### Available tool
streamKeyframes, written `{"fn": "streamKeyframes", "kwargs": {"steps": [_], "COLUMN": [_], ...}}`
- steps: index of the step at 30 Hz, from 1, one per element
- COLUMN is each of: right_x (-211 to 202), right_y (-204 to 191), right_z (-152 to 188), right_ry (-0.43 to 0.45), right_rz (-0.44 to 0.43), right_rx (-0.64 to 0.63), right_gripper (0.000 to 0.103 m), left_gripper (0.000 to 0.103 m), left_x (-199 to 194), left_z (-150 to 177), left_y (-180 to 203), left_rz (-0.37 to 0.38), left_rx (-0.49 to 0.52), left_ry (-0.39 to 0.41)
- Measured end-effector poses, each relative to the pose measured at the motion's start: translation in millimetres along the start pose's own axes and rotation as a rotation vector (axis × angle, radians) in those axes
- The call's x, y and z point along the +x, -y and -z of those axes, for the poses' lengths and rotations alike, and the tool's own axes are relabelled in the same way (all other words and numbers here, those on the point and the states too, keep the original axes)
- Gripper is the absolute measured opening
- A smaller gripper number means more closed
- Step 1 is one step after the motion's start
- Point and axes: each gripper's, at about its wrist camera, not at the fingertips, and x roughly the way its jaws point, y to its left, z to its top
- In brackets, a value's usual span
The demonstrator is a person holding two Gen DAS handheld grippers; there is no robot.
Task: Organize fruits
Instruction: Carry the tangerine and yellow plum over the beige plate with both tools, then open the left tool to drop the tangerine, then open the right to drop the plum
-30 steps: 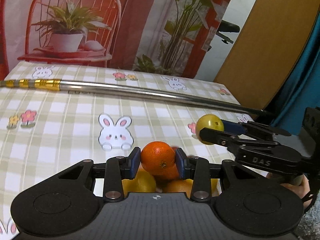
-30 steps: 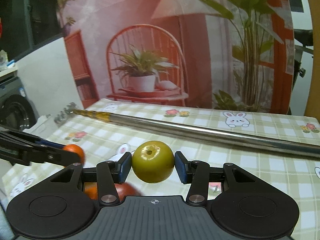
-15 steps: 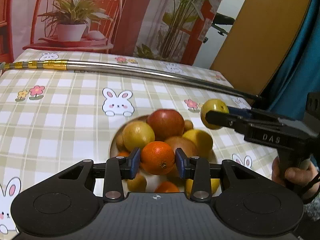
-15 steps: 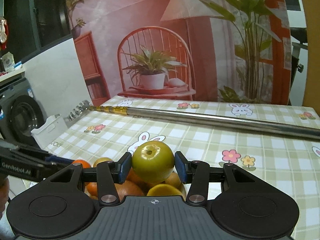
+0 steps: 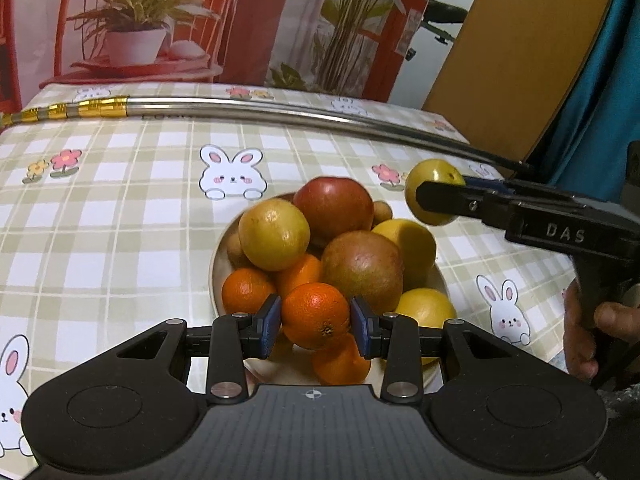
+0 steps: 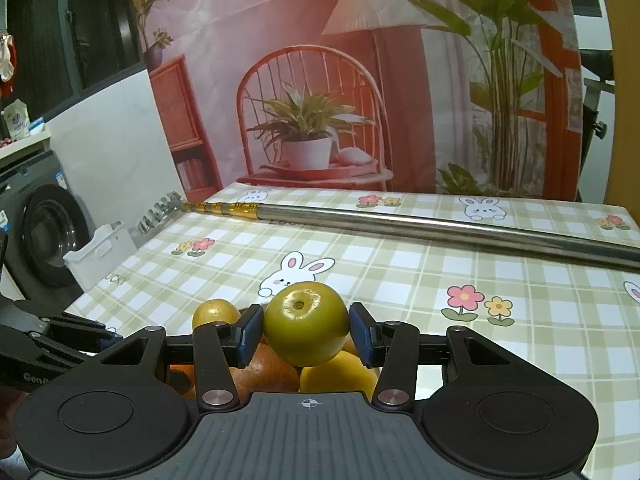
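Note:
My left gripper (image 5: 316,326) is shut on an orange (image 5: 316,314) and holds it above the near side of a white bowl (image 5: 216,268) heaped with oranges, lemons and red apples. My right gripper (image 6: 306,330) is shut on a green apple (image 6: 306,322); it also shows in the left wrist view (image 5: 440,196), where the apple (image 5: 434,176) hangs above the bowl's far right rim. In the right wrist view the fruit pile (image 6: 336,372) lies just below the held apple.
A long steel telescopic pole (image 5: 280,114) with a gold end lies across the far side of the checked bunny tablecloth (image 5: 100,200). A washing machine (image 6: 44,224) and a white box (image 6: 100,248) stand off the table's left edge. A printed backdrop stands behind.
Both grippers have risen and tilted down with their fruits still held. The full bowl has come into view under them.

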Motion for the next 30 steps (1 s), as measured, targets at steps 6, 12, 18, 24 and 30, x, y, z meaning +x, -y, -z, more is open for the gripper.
{"fn": "streamKeyframes", "kwargs": {"steps": [6, 12, 18, 24, 30], "right_x": [1.8, 3.8, 5.9, 11.5, 24.6], "right_y": [1.0, 2.0, 0.1, 0.9, 1.6], "right_z": [0.7, 1.9, 4.4, 1.5, -1.7], "right_ry": [-0.004, -0.008, -0.023, -0.031, -0.050], "right_rz": [0.000, -0.001, -0.009, -0.012, -0.019], "right_rx": [0.002, 0.002, -0.002, 0.003, 0.001], "right_gripper": [0.044, 0.044, 0.044, 0.044, 0.044], "left_gripper": [0.040, 0.041, 0.068, 0.092, 0.097], "left_x": [5.7, 6.6, -6.6, -25.4, -29.2], "left_z": [0.6, -0.5, -0.6, -7.3, -9.1], "left_y": [-0.8, -0.1, 2.7, -2.5, -5.4], "left_rz": [-0.003, -0.008, -0.007, -0.012, -0.055], "left_rx": [0.003, -0.001, -0.002, -0.052, -0.080], "left_ry": [-0.009, -0.001, 0.056, 0.150, 0.175]}}
